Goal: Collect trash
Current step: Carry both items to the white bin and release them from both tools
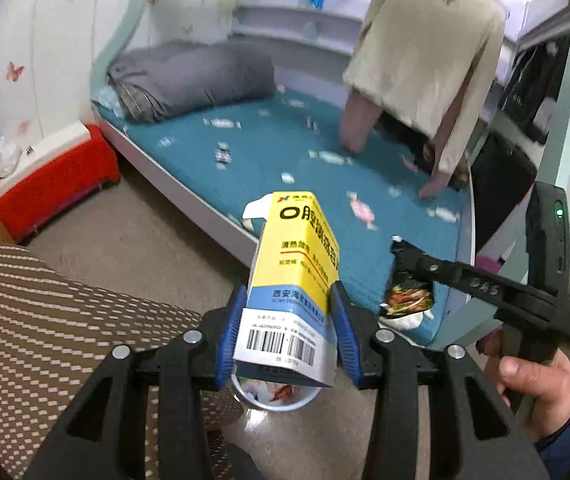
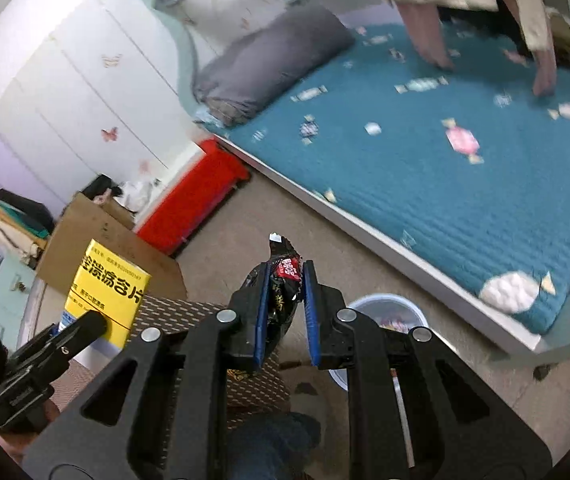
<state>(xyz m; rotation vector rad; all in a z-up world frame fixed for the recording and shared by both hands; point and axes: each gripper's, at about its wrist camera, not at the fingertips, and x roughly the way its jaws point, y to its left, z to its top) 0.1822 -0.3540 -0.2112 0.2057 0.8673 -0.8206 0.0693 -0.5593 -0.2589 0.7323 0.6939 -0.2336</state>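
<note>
My left gripper point(image 1: 289, 300) is shut on a yellow and blue medicine box point(image 1: 291, 264), held above a pale blue trash bin point(image 1: 275, 398) that holds wrappers. The box also shows at the left of the right wrist view point(image 2: 107, 292). My right gripper point(image 2: 285, 276) is shut on a black snack wrapper point(image 2: 285, 280); it shows in the left wrist view point(image 1: 403, 276) with the wrapper point(image 1: 407, 300) hanging by the bed corner. The bin point(image 2: 381, 312) sits on the floor just right of the right gripper.
A bed with a teal candy-print cover point(image 1: 325, 160) and a grey rolled quilt point(image 1: 189, 76) fills the far side. A person point(image 1: 425, 60) leans over it. A brown patterned cushion point(image 1: 45, 320) lies at the left, with a red box point(image 1: 57, 184) and a cardboard box point(image 2: 97, 240) beyond.
</note>
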